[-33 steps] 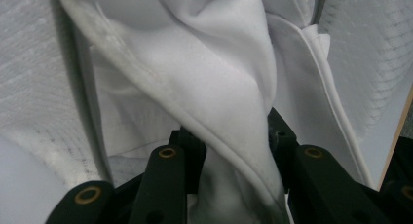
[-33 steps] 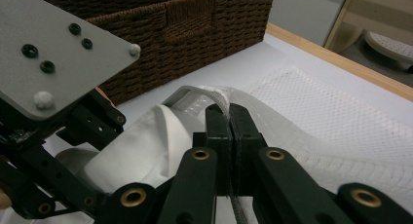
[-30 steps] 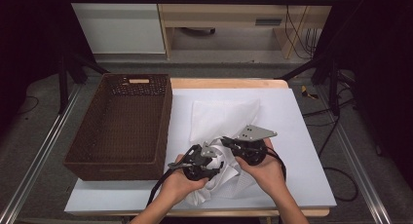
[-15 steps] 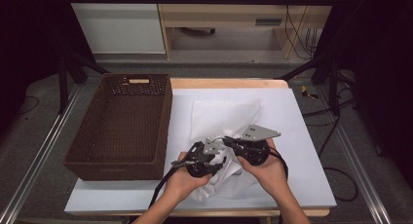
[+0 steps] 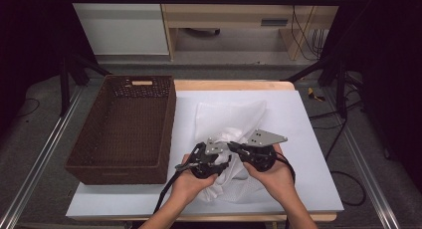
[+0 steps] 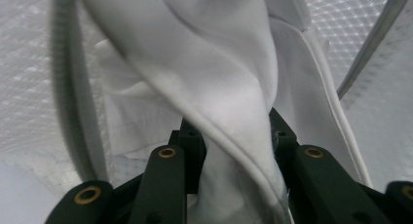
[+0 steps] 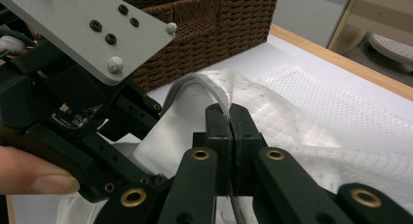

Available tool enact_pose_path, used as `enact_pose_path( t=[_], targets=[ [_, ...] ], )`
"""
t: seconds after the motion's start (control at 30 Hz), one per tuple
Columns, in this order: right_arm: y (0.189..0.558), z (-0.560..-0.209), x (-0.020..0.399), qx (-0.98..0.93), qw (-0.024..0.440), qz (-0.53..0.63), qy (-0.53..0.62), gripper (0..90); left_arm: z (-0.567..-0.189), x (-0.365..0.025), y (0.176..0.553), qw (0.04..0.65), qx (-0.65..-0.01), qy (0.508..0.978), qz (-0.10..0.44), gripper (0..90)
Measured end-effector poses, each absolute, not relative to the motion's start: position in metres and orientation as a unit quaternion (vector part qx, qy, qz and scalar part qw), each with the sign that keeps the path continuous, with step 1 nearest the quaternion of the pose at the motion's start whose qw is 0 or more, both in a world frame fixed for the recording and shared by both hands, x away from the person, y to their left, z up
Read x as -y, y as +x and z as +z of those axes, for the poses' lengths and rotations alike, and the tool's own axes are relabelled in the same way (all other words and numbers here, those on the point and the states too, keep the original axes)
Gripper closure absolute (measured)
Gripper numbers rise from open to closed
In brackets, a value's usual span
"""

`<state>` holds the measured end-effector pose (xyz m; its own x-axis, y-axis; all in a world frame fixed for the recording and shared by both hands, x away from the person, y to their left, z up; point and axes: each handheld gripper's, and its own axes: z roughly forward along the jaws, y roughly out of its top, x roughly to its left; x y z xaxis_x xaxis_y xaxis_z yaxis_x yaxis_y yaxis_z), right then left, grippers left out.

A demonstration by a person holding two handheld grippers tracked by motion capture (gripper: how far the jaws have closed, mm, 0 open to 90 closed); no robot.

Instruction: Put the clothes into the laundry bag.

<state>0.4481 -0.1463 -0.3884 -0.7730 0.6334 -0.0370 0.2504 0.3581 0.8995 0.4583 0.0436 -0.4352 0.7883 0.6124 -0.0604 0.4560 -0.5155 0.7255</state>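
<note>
Down at six o'clock on the white-covered table [image 5: 308,119], both hands work a white mesh laundry bag [image 5: 229,117] with white cloth [image 6: 214,63] bunched at its mouth. Its far end stretches toward twelve o'clock. Jaws of the right gripper [image 7: 229,118] are pinched tight on the bag's corded rim [image 7: 209,90]. At its nine o'clock, the left gripper [image 6: 234,136] clamps a thick fold of the cloth. A brown woven wicker basket [image 5: 124,129] sits at nine o'clock, just beside the bag.

White table [image 5: 313,139]: basket [image 5: 124,134], mesh bag [image 5: 229,119]
</note>
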Motion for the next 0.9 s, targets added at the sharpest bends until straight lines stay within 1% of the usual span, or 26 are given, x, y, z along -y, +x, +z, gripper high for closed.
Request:
enact_pose_path(
  t=[0.2,0.33,0.73,0.9],
  targets=[
    [0.445,-0.384,0.148,-0.799,0.198,0.499,0.272,89.2,-0.430,-0.043,0.464,0.400,-0.323,0.850,0.110,68.0],
    [0.445,-0.385,0.147,-0.801,0.198,0.496,0.269,89.2,-0.433,-0.043,0.471,0.409,-0.343,0.840,0.096,67.8],
    [0.444,-0.393,0.142,-0.813,0.193,0.482,0.263,89.2,-0.443,-0.044,0.484,0.440,-0.380,0.809,0.091,66.8],
    [0.445,-0.399,0.142,-0.819,0.191,0.472,0.263,89.2,-0.450,-0.042,0.489,0.436,-0.384,0.806,0.112,66.4]
  ],
)
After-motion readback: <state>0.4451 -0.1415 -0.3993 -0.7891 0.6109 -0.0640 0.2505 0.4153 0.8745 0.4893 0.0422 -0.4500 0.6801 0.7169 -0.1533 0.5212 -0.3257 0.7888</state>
